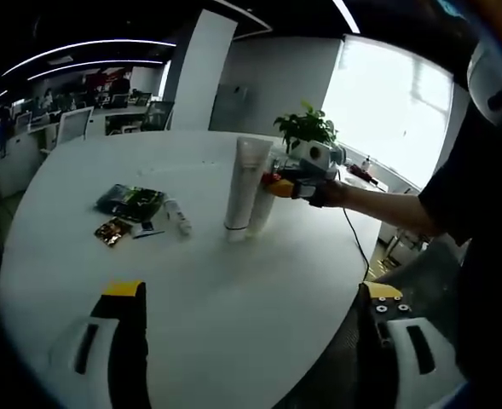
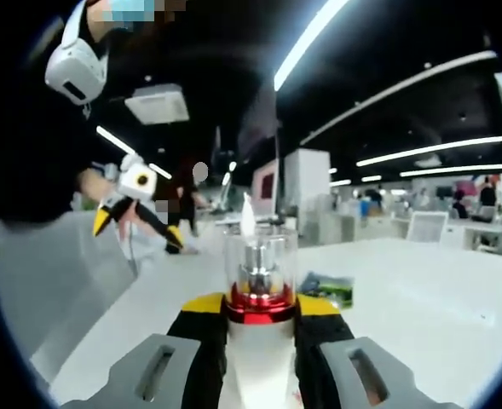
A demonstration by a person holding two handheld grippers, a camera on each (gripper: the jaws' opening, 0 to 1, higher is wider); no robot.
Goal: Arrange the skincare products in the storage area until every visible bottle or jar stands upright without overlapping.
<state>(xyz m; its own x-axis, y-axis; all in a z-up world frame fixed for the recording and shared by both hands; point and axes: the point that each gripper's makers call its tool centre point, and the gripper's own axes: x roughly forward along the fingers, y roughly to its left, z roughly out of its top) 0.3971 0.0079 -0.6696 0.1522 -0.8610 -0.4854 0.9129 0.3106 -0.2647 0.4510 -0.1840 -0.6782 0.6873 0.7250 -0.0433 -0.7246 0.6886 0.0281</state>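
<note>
The right gripper [image 2: 260, 328] clamped a clear-capped bottle [image 2: 260, 281] (red collar) — the left gripper [image 1: 251, 298] gaped wide before the white tube [image 1: 240, 183].

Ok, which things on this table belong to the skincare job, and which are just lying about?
Job:
- two white tubes standing upright side by side
- clear-capped bottle clamped in the right claw
- small tube lying flat

Lying about:
- dark packets
- brown sachet
- potted plant

No readable text. Tubes [image 1: 244, 186] blank from here; packets [image 1: 129, 203] show print too small to read. Bottle [image 2: 260, 317] in right gripper view: no label legible.
</note>
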